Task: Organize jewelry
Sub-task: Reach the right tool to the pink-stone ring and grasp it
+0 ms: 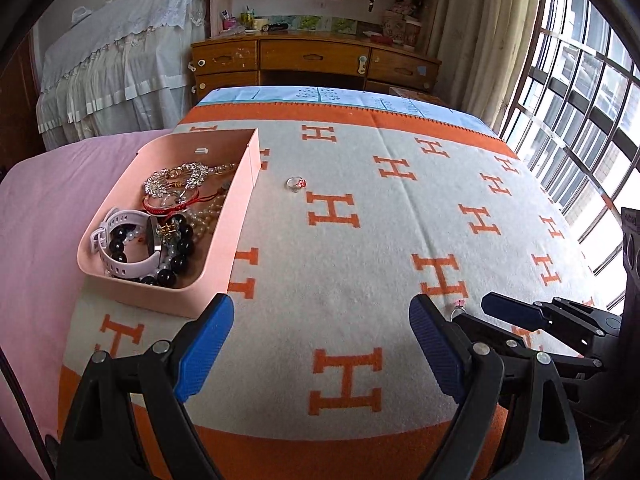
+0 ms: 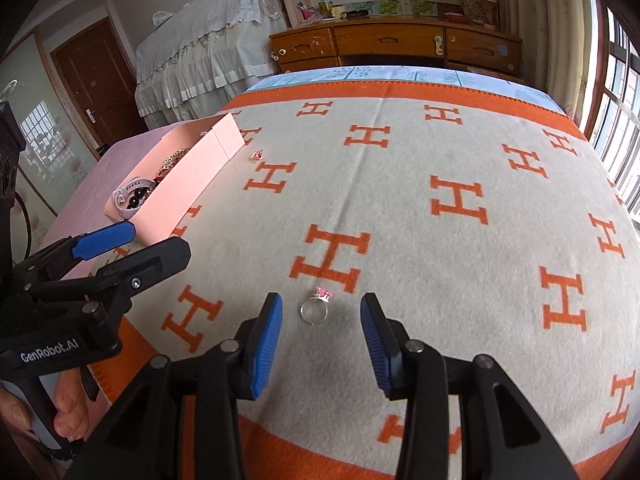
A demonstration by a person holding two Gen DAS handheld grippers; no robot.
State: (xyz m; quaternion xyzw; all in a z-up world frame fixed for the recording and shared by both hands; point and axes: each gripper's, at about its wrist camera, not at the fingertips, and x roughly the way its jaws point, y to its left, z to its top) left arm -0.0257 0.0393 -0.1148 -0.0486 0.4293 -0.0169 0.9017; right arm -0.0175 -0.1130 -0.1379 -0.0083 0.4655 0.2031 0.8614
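A pink tray (image 1: 224, 240) on the blanket holds a white watch (image 1: 132, 240), black beads, pearls and a rhinestone piece; it also shows in the right wrist view (image 2: 180, 192). A silver ring with a red stone (image 1: 296, 183) lies just right of the tray, also seen in the right wrist view (image 2: 256, 155). A second silver ring with a pink stone (image 2: 316, 306) lies on the blanket between the fingers of my open right gripper (image 2: 322, 344), not touched. It peeks out in the left wrist view (image 1: 458, 309). My left gripper (image 1: 320, 344) is open and empty near the tray's front corner.
An orange and grey H-pattern blanket (image 1: 360, 220) covers the table. A pink cloth (image 1: 40, 208) lies at the left. A wooden desk (image 1: 316, 60) stands behind, a barred window (image 1: 580, 120) at the right. The left gripper (image 2: 116, 248) shows in the right wrist view.
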